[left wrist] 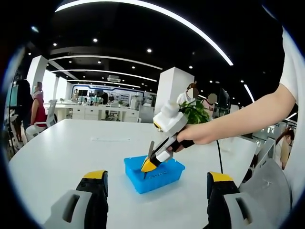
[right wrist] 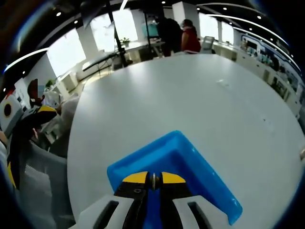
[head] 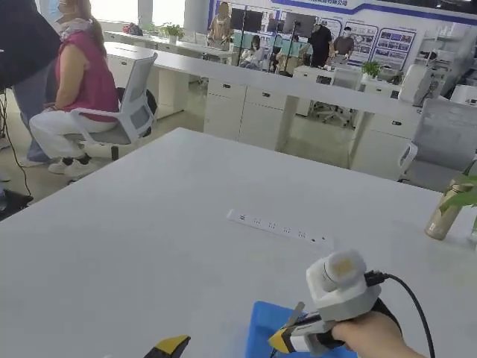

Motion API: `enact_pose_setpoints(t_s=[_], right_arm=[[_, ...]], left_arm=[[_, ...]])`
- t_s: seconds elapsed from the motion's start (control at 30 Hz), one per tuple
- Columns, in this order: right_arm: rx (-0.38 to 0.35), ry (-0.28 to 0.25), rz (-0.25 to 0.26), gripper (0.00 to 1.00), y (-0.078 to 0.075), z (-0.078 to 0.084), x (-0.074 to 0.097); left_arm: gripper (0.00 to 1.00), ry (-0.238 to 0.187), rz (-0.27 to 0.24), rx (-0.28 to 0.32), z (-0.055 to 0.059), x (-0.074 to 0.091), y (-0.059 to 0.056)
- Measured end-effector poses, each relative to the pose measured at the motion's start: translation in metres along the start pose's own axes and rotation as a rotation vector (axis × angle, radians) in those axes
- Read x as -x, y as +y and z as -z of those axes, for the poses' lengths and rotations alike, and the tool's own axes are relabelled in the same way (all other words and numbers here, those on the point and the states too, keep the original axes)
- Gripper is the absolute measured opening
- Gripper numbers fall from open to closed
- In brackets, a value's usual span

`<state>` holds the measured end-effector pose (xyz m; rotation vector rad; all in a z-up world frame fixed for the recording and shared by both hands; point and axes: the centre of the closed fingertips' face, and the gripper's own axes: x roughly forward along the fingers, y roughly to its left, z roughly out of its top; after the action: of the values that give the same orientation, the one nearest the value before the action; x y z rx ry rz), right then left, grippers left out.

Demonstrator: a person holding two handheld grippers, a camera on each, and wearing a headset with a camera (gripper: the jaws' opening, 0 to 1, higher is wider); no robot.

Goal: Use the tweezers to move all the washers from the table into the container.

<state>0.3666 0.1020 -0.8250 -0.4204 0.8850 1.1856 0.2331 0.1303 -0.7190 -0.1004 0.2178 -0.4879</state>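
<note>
— White office worktop [head: 149,224]: where were your tweezers [left wrist: 151,147]?
— Pinched by your right gripper [right wrist: 153,177], jaws closed, above the blue container [right wrist: 190,157]; your left gripper [left wrist: 157,176] hung jaws open. No washer was discernible; a slack pinch could have dropped one outside.

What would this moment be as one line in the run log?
right gripper: shut on tweezers | place: over blue container | left gripper: open, facing blue container | surface: white table
</note>
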Motion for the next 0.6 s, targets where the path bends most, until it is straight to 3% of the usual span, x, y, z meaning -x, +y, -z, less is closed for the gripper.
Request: enact_pose_setpoints(t_s=[0.3, 0.6], right_arm=[[0.018, 0.011, 0.012, 0.05, 0.006, 0.0075, -0.0064], [0.05, -0.009, 0.021, 0.05, 0.008, 0.0061, -0.0057]], left_arm=[[0.87, 0.002, 0.001, 0.059, 0.0009, 0.0009, 0.0034], [0.86, 0.026, 0.011, 0.05, 0.0051, -0.0003, 0.0005]])
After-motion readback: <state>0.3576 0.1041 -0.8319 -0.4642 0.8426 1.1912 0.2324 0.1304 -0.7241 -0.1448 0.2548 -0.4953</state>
